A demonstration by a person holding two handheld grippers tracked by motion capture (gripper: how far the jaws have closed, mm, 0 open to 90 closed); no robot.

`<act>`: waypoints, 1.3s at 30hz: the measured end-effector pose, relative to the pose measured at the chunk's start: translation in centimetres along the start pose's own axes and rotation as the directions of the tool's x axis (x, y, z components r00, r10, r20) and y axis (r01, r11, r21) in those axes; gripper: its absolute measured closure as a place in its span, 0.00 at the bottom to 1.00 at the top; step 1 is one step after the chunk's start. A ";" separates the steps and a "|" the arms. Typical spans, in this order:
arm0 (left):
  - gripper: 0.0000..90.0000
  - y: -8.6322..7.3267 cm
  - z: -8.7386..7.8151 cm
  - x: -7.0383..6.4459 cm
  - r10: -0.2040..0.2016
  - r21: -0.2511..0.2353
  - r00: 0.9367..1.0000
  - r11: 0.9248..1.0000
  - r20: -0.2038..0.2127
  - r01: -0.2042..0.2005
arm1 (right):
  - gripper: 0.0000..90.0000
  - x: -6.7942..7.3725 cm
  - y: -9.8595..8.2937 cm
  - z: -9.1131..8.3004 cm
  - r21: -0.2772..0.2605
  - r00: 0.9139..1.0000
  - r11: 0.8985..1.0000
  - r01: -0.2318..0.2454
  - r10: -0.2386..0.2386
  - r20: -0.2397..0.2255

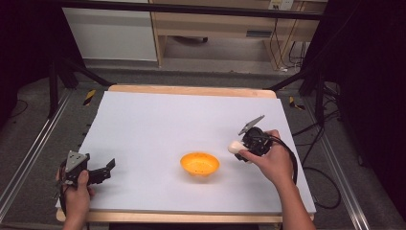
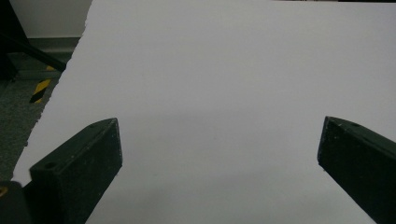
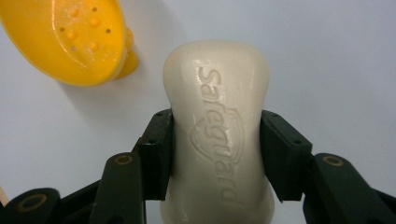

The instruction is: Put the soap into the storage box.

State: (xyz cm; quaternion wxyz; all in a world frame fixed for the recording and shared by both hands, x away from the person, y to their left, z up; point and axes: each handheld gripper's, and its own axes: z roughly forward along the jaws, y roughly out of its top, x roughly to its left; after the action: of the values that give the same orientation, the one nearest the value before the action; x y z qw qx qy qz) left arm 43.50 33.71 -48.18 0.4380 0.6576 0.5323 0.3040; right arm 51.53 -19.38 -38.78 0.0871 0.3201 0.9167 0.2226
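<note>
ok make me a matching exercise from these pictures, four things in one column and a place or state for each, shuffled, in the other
Things
1. soap bar
2. orange dish
3. left hand-held gripper
4. white sheet

Places or states
A. open, nothing between its jaws
B. covers the tabletop
C. clamped in the right hand-held gripper
D. sits on the sheet, left of the soap in the high view

Pairs: 1-C, 2-D, 3-A, 4-B
</note>
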 end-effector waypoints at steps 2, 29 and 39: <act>0.00 0.0 0.0 0.0 0.000 0.000 1.000 1.000 0.000 0.000 | 0.55 0.3 0.4 0.1 -0.002 1.000 1.000 0.022 -0.022 -0.008; 0.00 0.0 0.0 0.0 0.001 0.003 1.000 1.000 0.002 -0.001 | 0.55 5.2 6.4 2.1 -0.042 0.954 0.964 0.264 -0.267 -0.138; 0.00 0.0 0.0 0.0 0.000 0.002 1.000 1.000 0.004 0.000 | 0.55 6.7 7.5 3.7 -0.023 0.919 0.935 0.354 -0.352 -0.176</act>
State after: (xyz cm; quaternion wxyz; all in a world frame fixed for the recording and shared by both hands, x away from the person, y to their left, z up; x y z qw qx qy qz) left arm 43.53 33.73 -48.19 0.4384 0.6585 0.5318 0.3023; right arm 51.52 -8.66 -38.73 0.0423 0.1289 0.9645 0.2266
